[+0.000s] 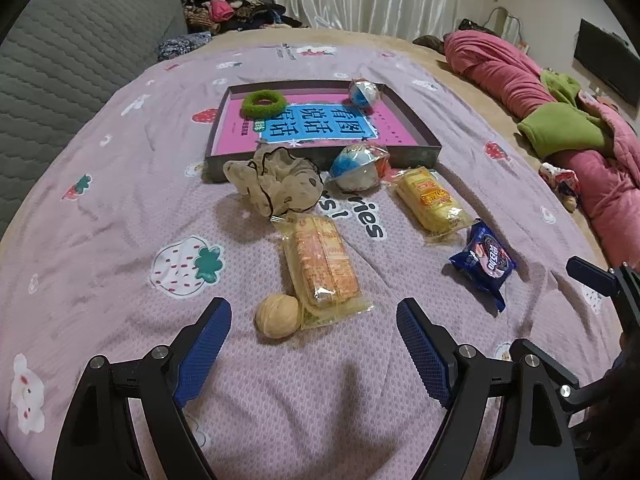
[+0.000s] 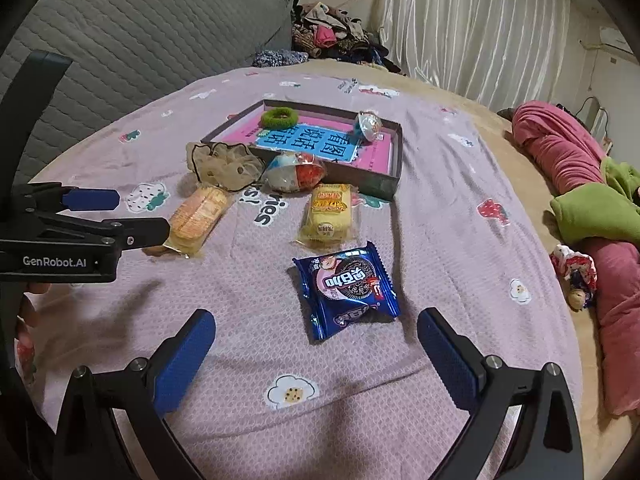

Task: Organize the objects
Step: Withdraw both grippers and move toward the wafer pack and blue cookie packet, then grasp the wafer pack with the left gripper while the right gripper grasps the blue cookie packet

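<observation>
Snacks lie loose on the pink bedspread point(image 1: 120, 208) below the shallow box point(image 1: 420, 156) at upper centre, which already holds a green hair ring point(image 1: 263, 105) and a wrapped ball point(image 1: 363, 93). Your left gripper point(image 1: 314, 344) stands wide open and empty, the walnut point(image 1: 277, 316) and the cracker pack point(image 1: 324, 264) just above its fingertips. Your right gripper point(image 2: 316, 356) is likewise open with nothing between its jaws, the blue cookie packet point(image 2: 347, 290) lying flat right before it. That packet looks light, crinkly and slick, its contents probably brittle; pinch it gently across the short sides. The walnut is hard and round, so it may roll; close on its widest part.
</observation>
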